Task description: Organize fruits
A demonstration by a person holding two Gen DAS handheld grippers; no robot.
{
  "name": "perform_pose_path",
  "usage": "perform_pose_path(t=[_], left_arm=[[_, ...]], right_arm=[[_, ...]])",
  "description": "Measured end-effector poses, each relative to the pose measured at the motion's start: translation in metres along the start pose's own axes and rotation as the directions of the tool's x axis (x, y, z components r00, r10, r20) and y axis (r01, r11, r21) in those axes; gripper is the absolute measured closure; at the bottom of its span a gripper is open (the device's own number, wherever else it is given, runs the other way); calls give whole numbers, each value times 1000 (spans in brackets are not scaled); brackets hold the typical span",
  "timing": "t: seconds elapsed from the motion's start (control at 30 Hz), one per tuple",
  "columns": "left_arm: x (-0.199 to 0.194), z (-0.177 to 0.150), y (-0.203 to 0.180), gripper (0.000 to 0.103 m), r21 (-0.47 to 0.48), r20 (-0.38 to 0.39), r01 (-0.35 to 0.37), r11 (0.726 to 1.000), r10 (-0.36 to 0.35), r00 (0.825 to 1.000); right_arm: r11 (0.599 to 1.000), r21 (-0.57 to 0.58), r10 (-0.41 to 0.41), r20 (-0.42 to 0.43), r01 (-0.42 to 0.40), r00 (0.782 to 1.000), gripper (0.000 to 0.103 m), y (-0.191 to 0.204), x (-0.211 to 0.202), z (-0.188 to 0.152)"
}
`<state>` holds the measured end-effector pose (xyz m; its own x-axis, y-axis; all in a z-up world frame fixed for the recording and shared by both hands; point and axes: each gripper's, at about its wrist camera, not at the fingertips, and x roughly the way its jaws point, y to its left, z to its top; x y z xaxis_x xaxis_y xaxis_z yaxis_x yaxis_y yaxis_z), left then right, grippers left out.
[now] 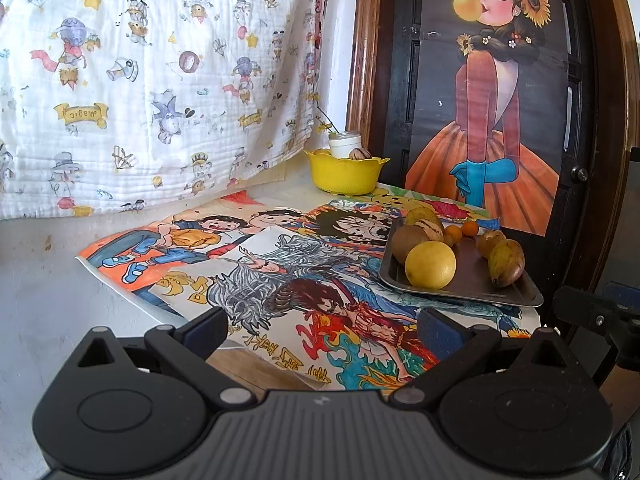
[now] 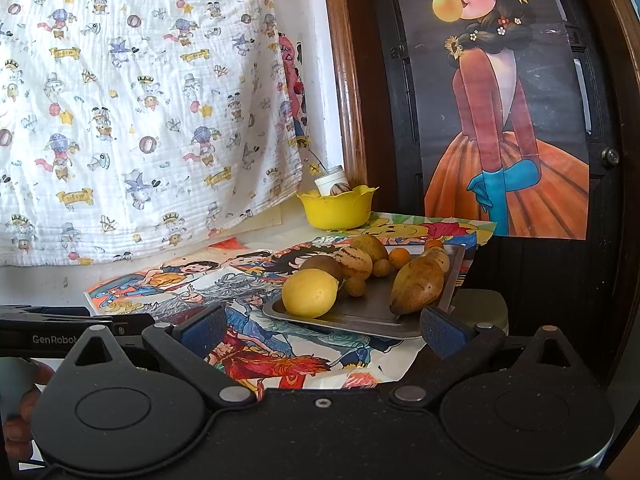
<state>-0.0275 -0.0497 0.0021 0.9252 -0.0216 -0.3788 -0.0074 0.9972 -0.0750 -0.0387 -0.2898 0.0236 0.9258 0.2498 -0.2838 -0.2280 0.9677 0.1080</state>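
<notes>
- Your surface (image 1: 48,288) is covered with cartoon drawings (image 1: 280,280), below a printed cloth (image 1: 160,80).
- The fruits sit on a metal tray (image 2: 360,316); the big yellow fruit (image 2: 310,293) is nearest, and a yellow bowl (image 2: 338,210) stands behind.
- Your left gripper (image 1: 320,332) and right gripper (image 2: 322,330) both have jaws spread wide, holding nothing.

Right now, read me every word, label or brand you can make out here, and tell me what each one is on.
"GenRobot", cut off at the edge: on the left gripper's black body, seen from the right wrist.
"magic", mirrored: on yellow ribbon banners printed on the white cloth.
Yellow handwritten characters on the front drawing: too distorted to read.
Nothing legible on the white jar, yellow bowl or tray.
</notes>
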Motion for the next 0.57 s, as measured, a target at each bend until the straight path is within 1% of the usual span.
perform_pose_path(t=[0.13, 0.27, 0.57], left_arm=[[-2, -1, 0, 0, -5, 15, -17, 1000, 17, 1000], [-3, -1, 1, 0, -13, 14, -22, 1000, 22, 1000], [-4, -1, 1, 0, -21, 17, -10, 1000, 10, 1000]], right_arm=[[1000, 0, 0, -1, 0, 1000, 0, 1, 0, 0], [1000, -4, 5, -3, -5, 1000, 0, 2, 0, -2], [1000, -6, 12, -7, -12, 1000, 0, 3, 0, -4]])
